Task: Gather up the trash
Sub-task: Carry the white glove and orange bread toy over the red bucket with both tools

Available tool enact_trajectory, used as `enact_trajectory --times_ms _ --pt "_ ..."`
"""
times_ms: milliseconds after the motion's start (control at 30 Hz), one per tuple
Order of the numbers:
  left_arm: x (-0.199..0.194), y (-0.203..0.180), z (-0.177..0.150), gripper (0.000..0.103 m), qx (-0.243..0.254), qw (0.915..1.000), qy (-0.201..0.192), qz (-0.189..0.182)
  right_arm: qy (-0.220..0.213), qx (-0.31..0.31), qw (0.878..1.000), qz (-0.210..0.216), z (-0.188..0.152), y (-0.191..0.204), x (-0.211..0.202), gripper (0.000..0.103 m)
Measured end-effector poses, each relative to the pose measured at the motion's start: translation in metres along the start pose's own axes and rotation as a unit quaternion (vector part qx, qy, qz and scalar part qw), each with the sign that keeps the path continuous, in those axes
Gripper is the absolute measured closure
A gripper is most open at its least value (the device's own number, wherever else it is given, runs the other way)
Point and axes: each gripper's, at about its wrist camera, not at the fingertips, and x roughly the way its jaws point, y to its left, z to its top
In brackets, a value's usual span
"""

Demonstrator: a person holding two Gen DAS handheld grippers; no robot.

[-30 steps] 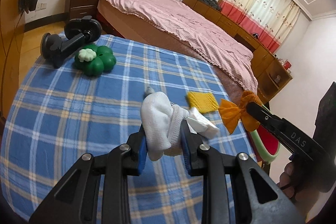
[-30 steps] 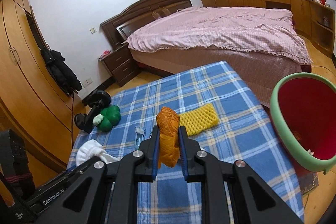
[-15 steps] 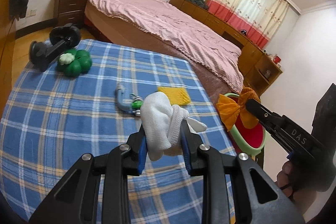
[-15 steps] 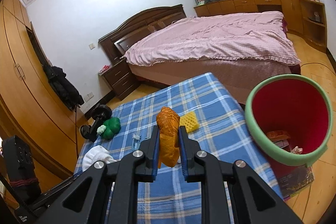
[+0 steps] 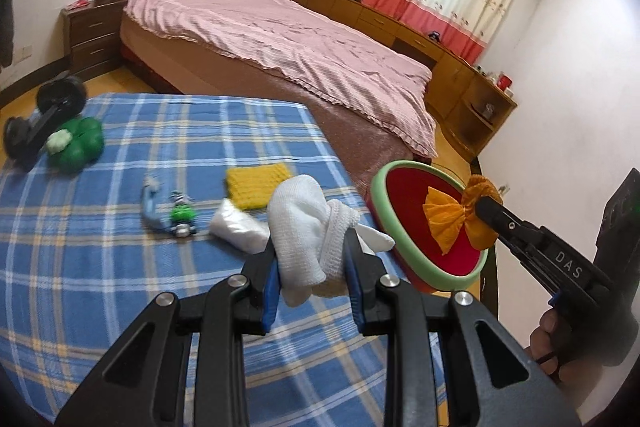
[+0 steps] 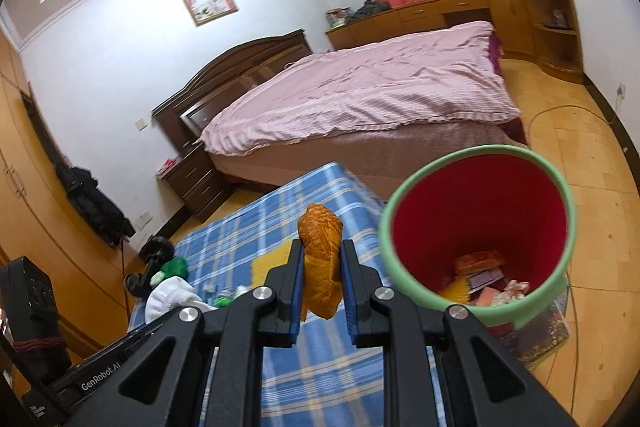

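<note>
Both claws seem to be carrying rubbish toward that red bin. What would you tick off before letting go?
1. Right gripper clamps the orange wrapper: ok.
2. Left gripper clamps the white cloth: ok.
3. Red bin upright, mouth open, room inside: ok.
4. Wrapper over the bin's mouth: not ok, it sits beside the rim.
5. Cloth over the bin: not ok, it hangs above the checked tablecloth.
6. Yellow foam net and other scraps cleared from the table: not ok.

Both grippers have swung toward the bin (image 6: 476,227): the orange wrapper (image 5: 460,215) now hangs over its rim, and the white cloth (image 5: 308,227) sits nearer it, at nine o'clock.
</note>
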Motion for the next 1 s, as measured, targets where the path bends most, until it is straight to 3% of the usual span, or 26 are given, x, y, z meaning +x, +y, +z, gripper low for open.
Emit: enact_trajectory --times_ms 567,1000 --pt "0.083 -0.083 0.01 0.075 0.069 0.9962 0.043 -0.031 0.0 0.052 0.995 -0.083 0.008 -0.094 0.003 0.084" --pt "0.153 -0.121 0.008 0.075 0.093 0.9918 0.077 -0.043 0.038 0.072 0.988 -0.131 -0.003 -0.151 0.028 0.084"
